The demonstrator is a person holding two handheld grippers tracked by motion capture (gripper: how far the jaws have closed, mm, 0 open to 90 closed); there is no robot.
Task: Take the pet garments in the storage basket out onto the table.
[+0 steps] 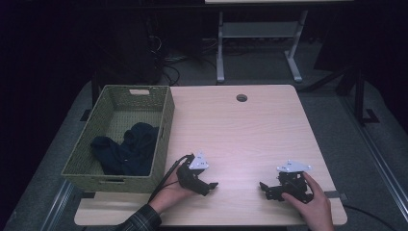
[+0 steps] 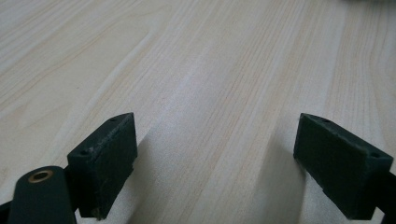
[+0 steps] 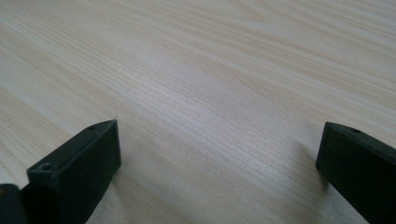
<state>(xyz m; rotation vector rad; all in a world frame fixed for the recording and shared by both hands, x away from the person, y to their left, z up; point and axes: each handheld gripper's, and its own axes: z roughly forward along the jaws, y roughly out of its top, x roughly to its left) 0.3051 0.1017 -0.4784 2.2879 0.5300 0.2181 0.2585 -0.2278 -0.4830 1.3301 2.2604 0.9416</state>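
Both claws rest low at the near edge of the table (image 1: 250,125), jaws spread wide and empty — left gripper (image 1: 208,185), right gripper (image 1: 264,187). The dark cloth (image 1: 127,149) lies in the basket (image 1: 163,130) at far left — nearer the left gripper, likely its reach.

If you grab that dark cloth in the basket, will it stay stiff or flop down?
The dark cloth would probably flop: it lies crumpled in soft folds in the green woven basket. It looks light, so lifting it should be easy. Part may dangle and drag on the basket wall, since it spreads over much of the bottom.
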